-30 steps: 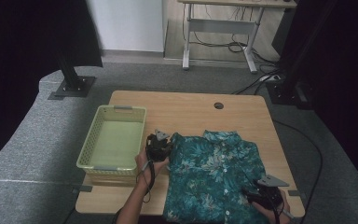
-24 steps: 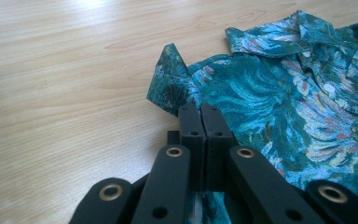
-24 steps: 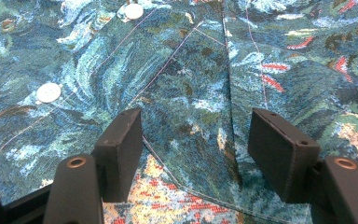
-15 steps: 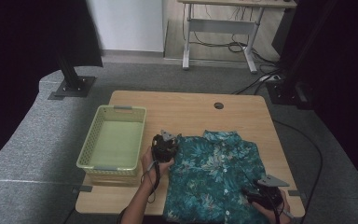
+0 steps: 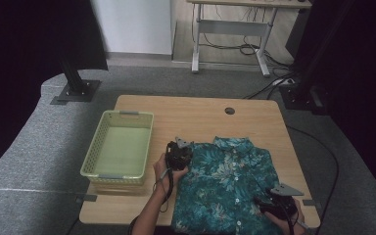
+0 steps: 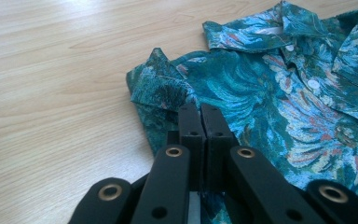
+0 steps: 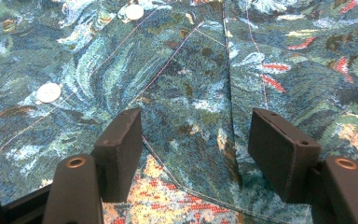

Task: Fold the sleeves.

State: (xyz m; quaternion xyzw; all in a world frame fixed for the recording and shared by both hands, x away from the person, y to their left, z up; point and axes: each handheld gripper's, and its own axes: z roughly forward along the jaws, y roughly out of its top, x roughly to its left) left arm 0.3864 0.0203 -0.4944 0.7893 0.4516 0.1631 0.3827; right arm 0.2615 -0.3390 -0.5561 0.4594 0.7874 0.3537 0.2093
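A teal flower-print shirt [image 5: 225,181] lies flat and buttoned on the wooden table [image 5: 200,117], collar toward the far side. My left gripper [image 5: 182,151] is at the shirt's left shoulder. In the left gripper view its jaws [image 6: 200,114] are shut tight together just above the shirt [image 6: 270,93], beside a raised fold of sleeve, and I see no cloth between them. My right gripper [image 5: 264,201] rests low at the shirt's near right corner. In the right gripper view it [image 7: 196,140] stands open, one jaw on each side of a fold in the shirt [image 7: 182,84].
A pale green plastic basket [image 5: 120,115] stands empty on the left part of the table, close to the left hand. A cable hole [image 5: 229,110] is near the far edge. Bare wood lies beyond the collar. Grey floor surrounds the table.
The left hand has slid a little to the right, from the gap beside the basket onto the shirt's left shoulder. The right gripper has stayed put.
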